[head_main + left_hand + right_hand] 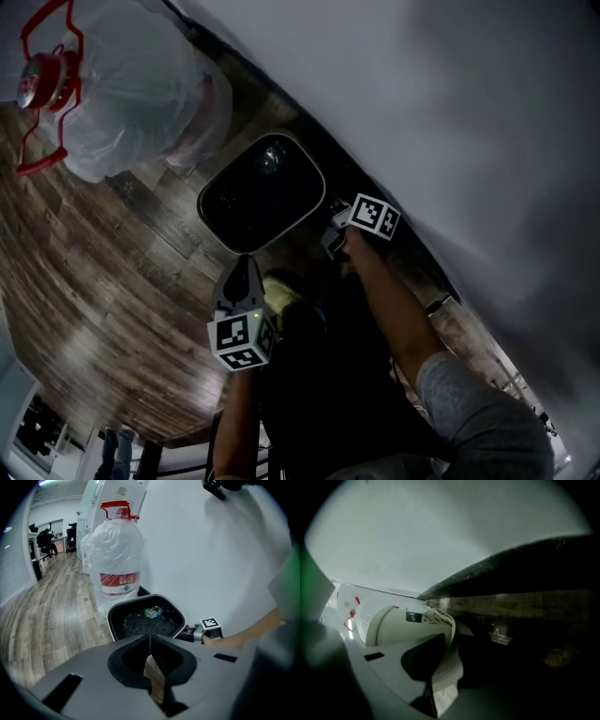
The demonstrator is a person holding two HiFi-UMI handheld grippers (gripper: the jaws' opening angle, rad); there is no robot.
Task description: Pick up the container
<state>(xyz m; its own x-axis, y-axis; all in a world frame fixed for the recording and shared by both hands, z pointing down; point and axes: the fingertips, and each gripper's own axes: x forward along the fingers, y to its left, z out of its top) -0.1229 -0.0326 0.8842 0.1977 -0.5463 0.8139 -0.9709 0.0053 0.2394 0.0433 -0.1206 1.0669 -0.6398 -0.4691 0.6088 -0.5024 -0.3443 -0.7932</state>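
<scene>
The container point(321, 186) is a small bin with a pale rim and a black liner, standing on the wood floor against the white wall. In the left gripper view the container point(110, 619) holds a small bottle point(152, 612) with a green and red label. My left gripper point(246, 264) hovers just before its near rim, jaws shut and empty point(150, 644). My right gripper point(335, 230) sits at the bin's right side, beside the wall. In the right gripper view the cream bin body point(386, 625) is close at the left. A pale strip lies between the right gripper's point(450, 639) jaws, and any grip is unclear.
A large water jug point(131, 94) wrapped in clear plastic, with a red handle, stands left of the bin point(117, 555). The white wall point(450, 112) and its dark skirting run along the right. Wood floor point(103, 272) spreads to the left, with desks and seated people far off point(47, 541).
</scene>
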